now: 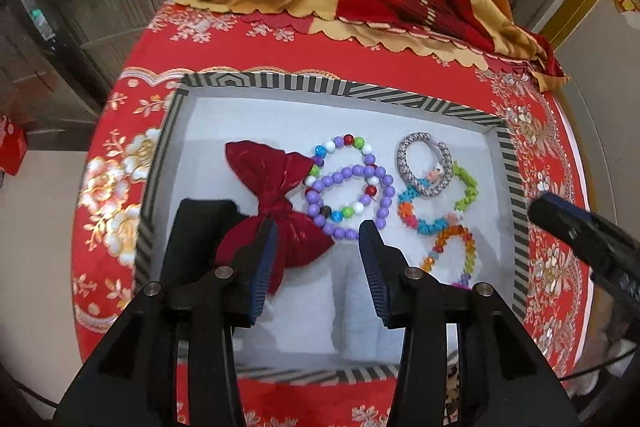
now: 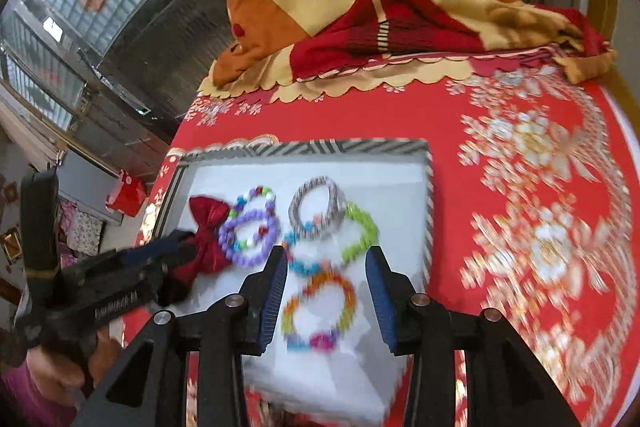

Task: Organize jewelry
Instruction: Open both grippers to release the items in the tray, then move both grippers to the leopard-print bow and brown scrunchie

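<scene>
**Jewelry gathered in the tray, both grippers apart above it**

Pieces already lie on the white padded lining of the shallow box tray with a black-and-white striped rim (image 1: 400, 95), which sits on the red floral-embroidered bed cover (image 1: 320, 55). A dark red velvet bow (image 1: 280, 203) lies toward the tray's left edge. Just beside it are two overlapping bracelets of purple and mixed-colour round beads (image 1: 348, 187). Toward the right edge lie a silver-grey woven bangle (image 1: 424, 163), a bracelet of green, turquoise and orange chunky beads (image 1: 440, 215) overlapping it, and an orange and rainbow crystal-bead bracelet (image 2: 320, 311) nearer the front edge.

The left gripper (image 1: 318, 259) hovers with its jaws apart and empty, one finger over the bow. The right gripper (image 2: 326, 291) is likewise spread wide and empty, framing the rainbow bracelet; that view is blurred, so contact cannot be judged.

The step in hand looks like arranging or separating pieces inside the tray. Next, a gripper would need to descend and pinch one strand cleanly, without snagging an overlapping neighbour.
</scene>
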`<control>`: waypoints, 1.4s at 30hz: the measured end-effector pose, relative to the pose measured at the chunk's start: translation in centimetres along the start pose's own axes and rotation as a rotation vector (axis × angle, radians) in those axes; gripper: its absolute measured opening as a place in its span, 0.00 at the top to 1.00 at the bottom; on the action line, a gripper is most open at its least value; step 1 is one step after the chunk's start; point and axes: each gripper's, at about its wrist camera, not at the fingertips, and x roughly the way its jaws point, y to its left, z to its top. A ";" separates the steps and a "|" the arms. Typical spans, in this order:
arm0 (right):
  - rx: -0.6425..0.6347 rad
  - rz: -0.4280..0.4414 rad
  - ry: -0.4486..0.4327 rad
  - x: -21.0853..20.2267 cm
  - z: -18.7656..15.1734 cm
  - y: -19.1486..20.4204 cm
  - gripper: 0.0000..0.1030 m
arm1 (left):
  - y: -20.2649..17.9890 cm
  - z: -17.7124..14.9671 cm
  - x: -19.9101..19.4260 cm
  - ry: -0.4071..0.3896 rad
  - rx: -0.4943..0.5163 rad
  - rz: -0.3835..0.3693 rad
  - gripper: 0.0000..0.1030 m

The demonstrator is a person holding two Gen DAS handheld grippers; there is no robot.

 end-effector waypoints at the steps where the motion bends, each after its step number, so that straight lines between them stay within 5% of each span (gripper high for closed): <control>1: 0.003 0.000 -0.009 -1.0 -0.9 0.0 0.62 | 0.0 -0.5 -0.5 -0.007 0.002 0.002 0.60; 20: 0.036 -0.046 -0.029 -8.3 -13.2 -0.1 0.61 | -2.2 -8.8 -6.8 -0.046 0.029 -0.031 0.60; 32: 0.039 -0.073 0.044 -6.4 -17.7 -1.6 0.61 | -3.7 -13.0 -6.9 0.024 0.016 -0.089 0.57; 42: -0.038 -0.121 0.078 -3.7 -17.8 -1.1 0.61 | -5.5 -15.2 -5.0 0.094 0.038 -0.081 0.57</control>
